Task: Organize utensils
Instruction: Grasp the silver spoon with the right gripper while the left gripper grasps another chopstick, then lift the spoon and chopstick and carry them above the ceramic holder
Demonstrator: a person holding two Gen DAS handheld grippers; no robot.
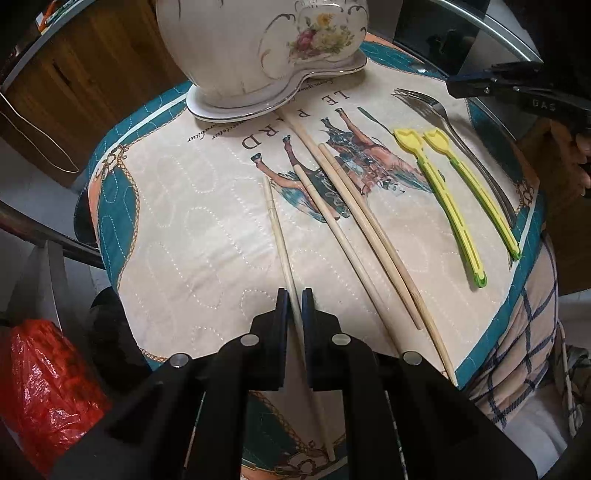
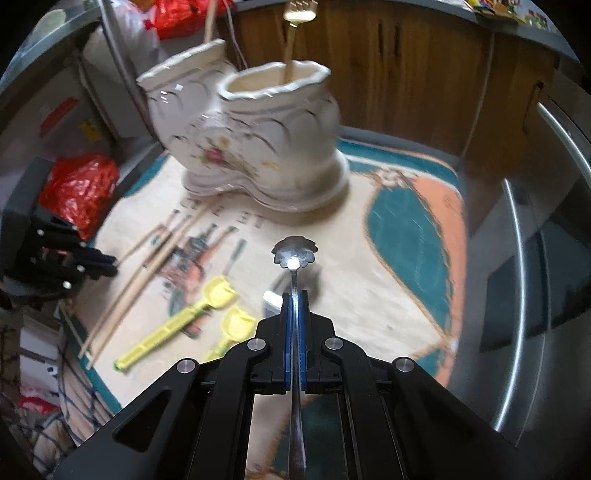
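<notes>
The left claw [image 1: 294, 295] is clamped on one pale chopstick [image 1: 277, 229] that lies apart from three more chopsticks [image 1: 354, 206] on the printed cloth [image 1: 207, 229] covering the desk. Two yellow-green tongs [image 1: 443, 192] and a fork [image 1: 461, 140] lie further right. The right claw [image 2: 294, 295] grips a metal spoon [image 2: 294, 254] with a scalloped bowl, held above the cloth. The white flowered holder [image 2: 258, 147] stands at the far side, with a fork [image 2: 295, 22] upright in its right-hand compartment.

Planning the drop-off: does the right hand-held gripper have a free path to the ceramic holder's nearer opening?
Probably yes: nothing stands between the right hand-held gripper and the white floral ceramic holder.
</notes>
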